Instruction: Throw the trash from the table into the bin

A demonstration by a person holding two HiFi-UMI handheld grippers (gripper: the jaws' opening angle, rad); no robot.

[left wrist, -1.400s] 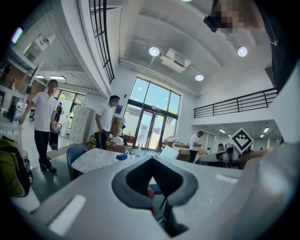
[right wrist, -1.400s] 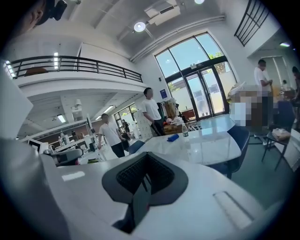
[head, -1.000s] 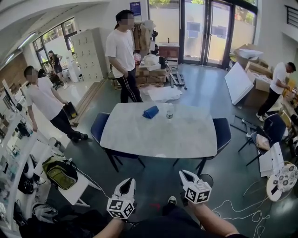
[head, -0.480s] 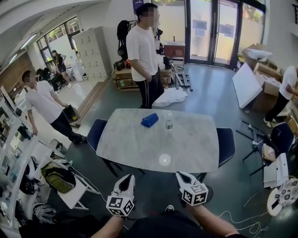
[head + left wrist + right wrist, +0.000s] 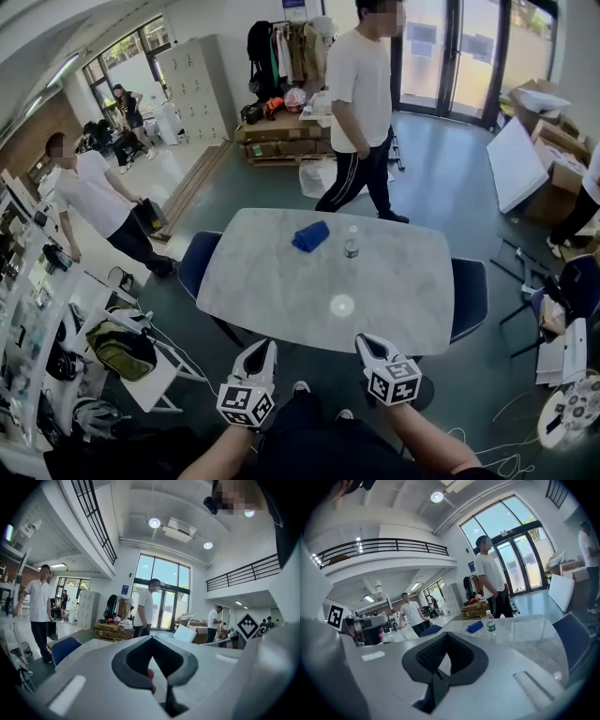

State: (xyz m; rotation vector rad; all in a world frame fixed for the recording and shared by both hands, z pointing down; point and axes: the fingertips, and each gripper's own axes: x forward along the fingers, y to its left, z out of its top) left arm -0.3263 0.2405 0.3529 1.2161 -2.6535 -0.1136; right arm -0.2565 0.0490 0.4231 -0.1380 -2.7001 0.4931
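Left gripper [image 5: 151,641] first: I'm looking straight down its jaws and they're closed tip to tip, dark pads framing a hollow diamond with nothing caught in it. Right gripper [image 5: 446,637], same story, jaws together, ribbed black pads, empty. Both are pale grey moulded plastic with black-and-white marker cubes, and in the head view they sit low in the frame, side by side, tips just short of the near edge of the table [image 5: 281,291]. That top is a pale marble-look slab with rounded corners, glossy enough to throw back a round spot of light near its middle. The trash is up at the far side: a blue cloth [image 5: 310,235], soft and bunched, and just to its right a clear plastic bottle [image 5: 351,244], upright, white cap, dark label band. The two are near each other but not touching, and both stand well in from the far edge. Between them and my grippers is a broad run of bare tabletop. The sides are tighter: a blue chair [image 5: 195,264] tucked in at the left end, another dark blue chair [image 5: 470,298] at the right end. Beyond the far edge a person in a white shirt [image 5: 360,103] stands at upper centre on the smooth grey-green floor [image 5: 441,197], which is open toward the upper right. I can't pick out a bin in any view.
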